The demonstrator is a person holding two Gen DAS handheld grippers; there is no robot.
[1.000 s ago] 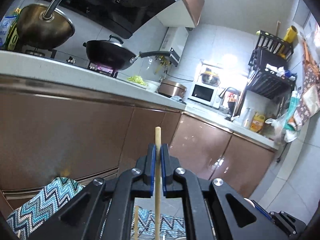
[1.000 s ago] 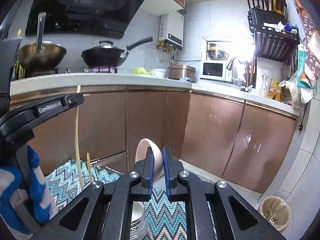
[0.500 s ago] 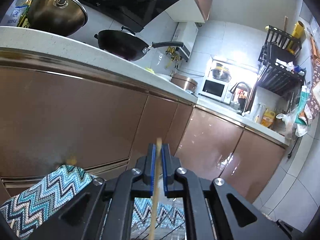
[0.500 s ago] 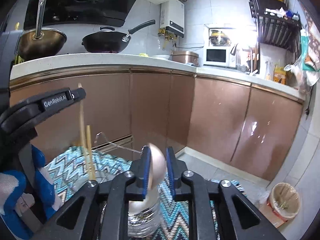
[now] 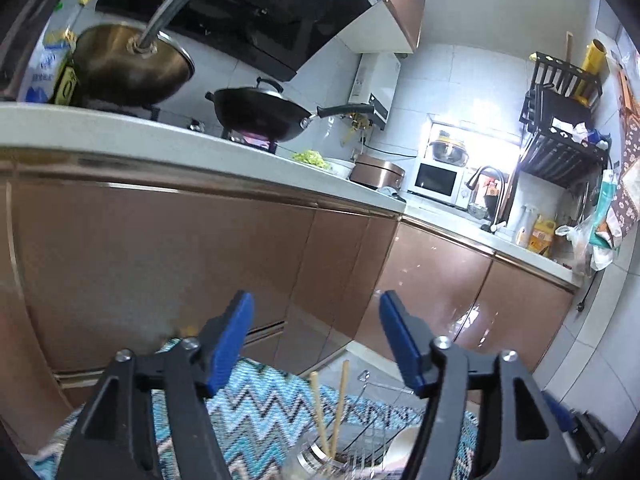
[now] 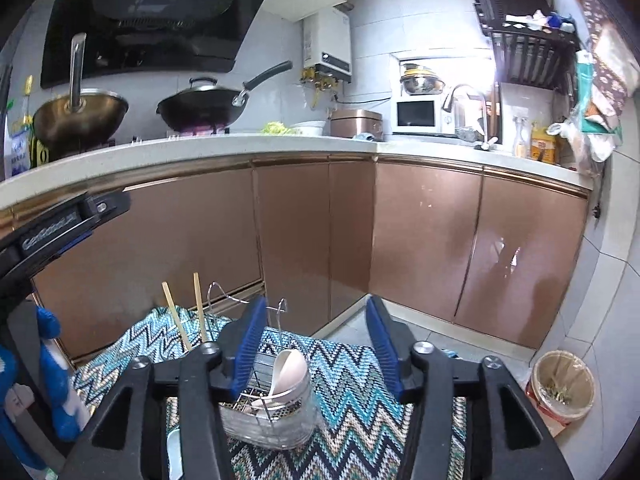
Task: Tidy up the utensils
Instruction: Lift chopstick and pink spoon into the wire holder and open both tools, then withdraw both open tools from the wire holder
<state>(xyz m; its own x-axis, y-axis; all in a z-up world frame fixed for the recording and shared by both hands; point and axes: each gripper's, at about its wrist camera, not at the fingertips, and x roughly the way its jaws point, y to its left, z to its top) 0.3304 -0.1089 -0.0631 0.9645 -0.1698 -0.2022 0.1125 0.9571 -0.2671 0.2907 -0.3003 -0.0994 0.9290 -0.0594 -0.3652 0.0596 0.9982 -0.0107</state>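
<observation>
**Both grippers open above the utensil holder**

While the left gripper (image 5: 316, 334) hovers with its blue-padded jaws spread wide and holding nothing, two wooden chopsticks (image 5: 328, 412) stand upright in the utensil holder (image 6: 276, 412) below it. The right gripper (image 6: 314, 344) is likewise wide apart and empty. A pale spoon (image 6: 288, 372) leans inside the holder, which sits on a zigzag-patterned cloth (image 6: 356, 392) near brown kitchen cabinets (image 6: 420, 240).

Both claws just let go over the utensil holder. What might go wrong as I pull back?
1. The chopsticks lean apart above the holder; the open left claw hangs right over them and may snag one.
2. The spoon stands between the right claw fingers; a sideways pull might knock it out.
3. The light holder might tip on the soft mat.
</observation>
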